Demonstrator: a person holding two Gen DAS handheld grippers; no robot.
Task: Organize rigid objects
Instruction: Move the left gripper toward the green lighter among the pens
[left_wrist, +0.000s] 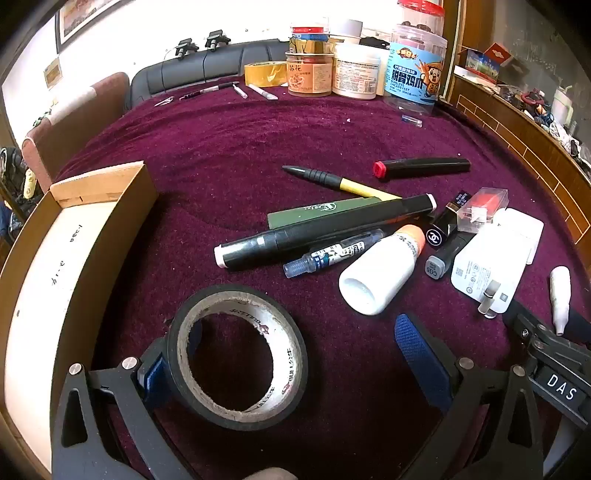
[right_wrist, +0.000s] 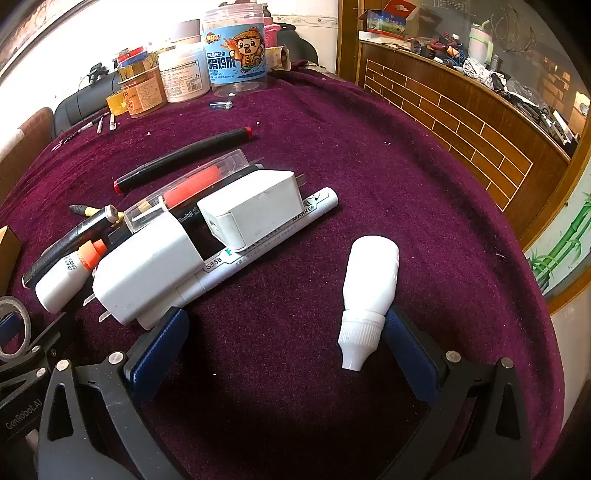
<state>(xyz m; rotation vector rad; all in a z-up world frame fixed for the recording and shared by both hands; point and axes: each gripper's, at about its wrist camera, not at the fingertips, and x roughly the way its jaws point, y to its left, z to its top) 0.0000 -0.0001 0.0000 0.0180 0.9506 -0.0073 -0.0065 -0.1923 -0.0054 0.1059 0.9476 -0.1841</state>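
Observation:
In the left wrist view my left gripper (left_wrist: 291, 354) is open. A black tape roll (left_wrist: 236, 354) stands on edge against its left finger (left_wrist: 153, 373), on the purple cloth. A cardboard box (left_wrist: 66, 236) lies open to the left. A pile of pens, markers, a white bottle (left_wrist: 380, 269) and white chargers (left_wrist: 487, 266) lies ahead. In the right wrist view my right gripper (right_wrist: 284, 354) is open. A small white dropper bottle (right_wrist: 369, 295) lies against its right finger (right_wrist: 410, 354). A white charger (right_wrist: 144, 269) and a white marker (right_wrist: 266, 240) lie by its left finger.
Jars and tubs (left_wrist: 365, 70) and a yellow tape roll (left_wrist: 266, 74) stand at the far table edge. A wood-panelled counter (right_wrist: 461, 114) runs along the right. A chair (left_wrist: 74, 125) stands beyond the box.

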